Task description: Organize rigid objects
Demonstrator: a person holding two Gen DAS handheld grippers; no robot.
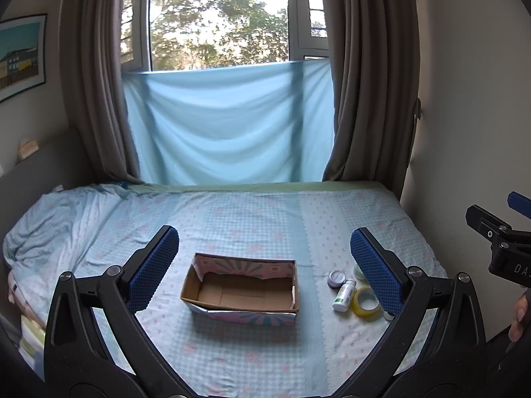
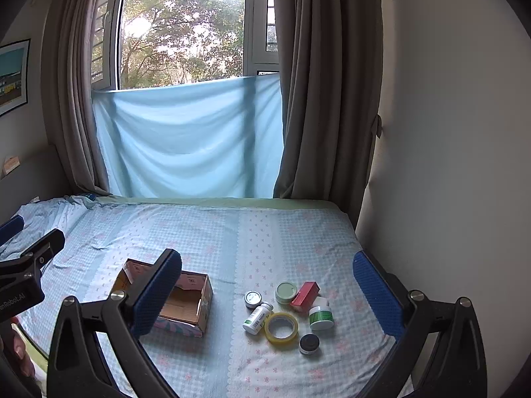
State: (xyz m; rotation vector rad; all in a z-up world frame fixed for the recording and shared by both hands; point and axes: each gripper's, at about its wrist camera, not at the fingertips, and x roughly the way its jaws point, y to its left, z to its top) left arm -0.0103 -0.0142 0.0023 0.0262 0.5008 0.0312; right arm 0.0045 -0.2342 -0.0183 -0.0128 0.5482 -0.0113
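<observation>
Bedsheet (image 2: 205,232), checked blue, fills the foreground under both grippers, each spread wide and holding nothing. From the right gripper (image 2: 267,295) the clutter lies dead ahead between its fingers: black-lidded jar (image 2: 309,343) nearest, then tape roll (image 2: 281,327), white bottle (image 2: 257,317) lying with its cap pointing away to the right, red box (image 2: 305,296) beyond. The left gripper (image 1: 265,272) frames the empty box (image 1: 240,290) instead; I judge the right nearer for a first pick.

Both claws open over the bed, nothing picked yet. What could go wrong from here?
1. The small items are packed close: the yellow tape roll touches the lying white pill bottle, so a grasp may knock its neighbours.
2. The open cardboard box sits on the soft checked bedsheet and may slide or tip when loaded.
</observation>
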